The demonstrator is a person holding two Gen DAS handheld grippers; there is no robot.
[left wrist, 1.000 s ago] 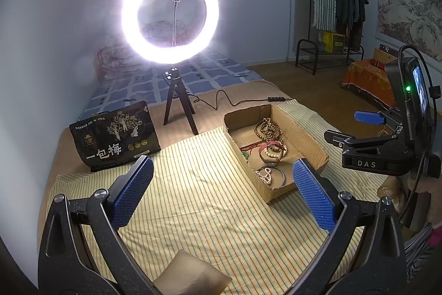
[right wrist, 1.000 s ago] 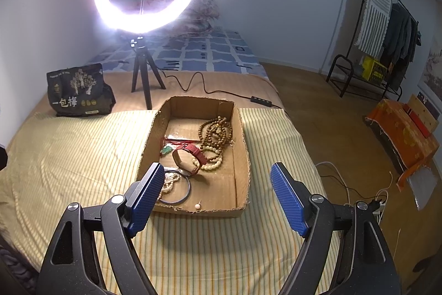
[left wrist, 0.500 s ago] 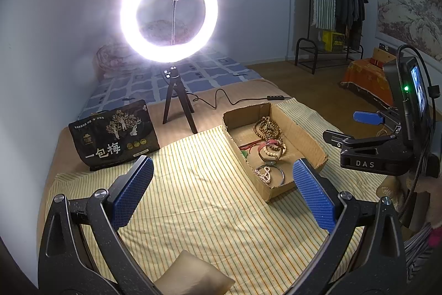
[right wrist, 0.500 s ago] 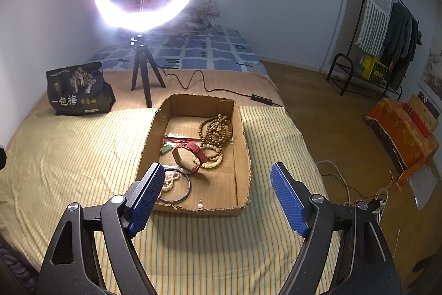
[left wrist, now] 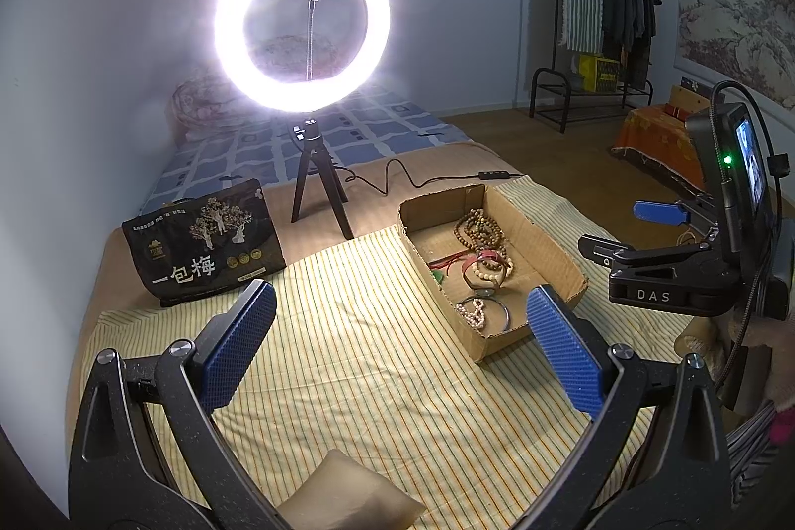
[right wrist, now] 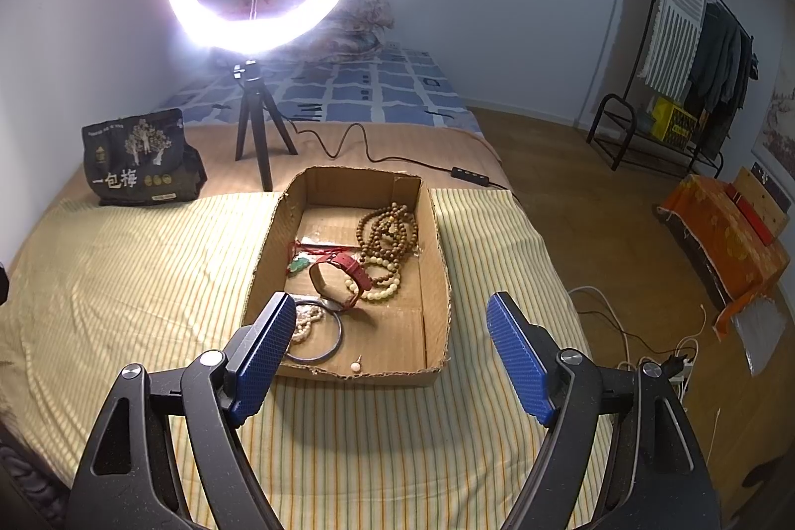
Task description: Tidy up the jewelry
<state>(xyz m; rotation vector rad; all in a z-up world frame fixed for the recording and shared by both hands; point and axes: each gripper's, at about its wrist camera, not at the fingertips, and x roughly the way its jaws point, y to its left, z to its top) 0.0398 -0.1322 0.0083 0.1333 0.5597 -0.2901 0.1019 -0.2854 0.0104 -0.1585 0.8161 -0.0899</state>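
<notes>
We can read "一包梅" on the black bag [left wrist: 203,244] at far left. "DAS" is printed on the right gripper [left wrist: 661,227].

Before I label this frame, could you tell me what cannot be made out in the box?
- Pearl strand, right wrist view: partly behind the gripper's left finger.
- Green piece: too small to identify.
- Box floor, left wrist view: near corner hidden by the wall and a finger.
</notes>
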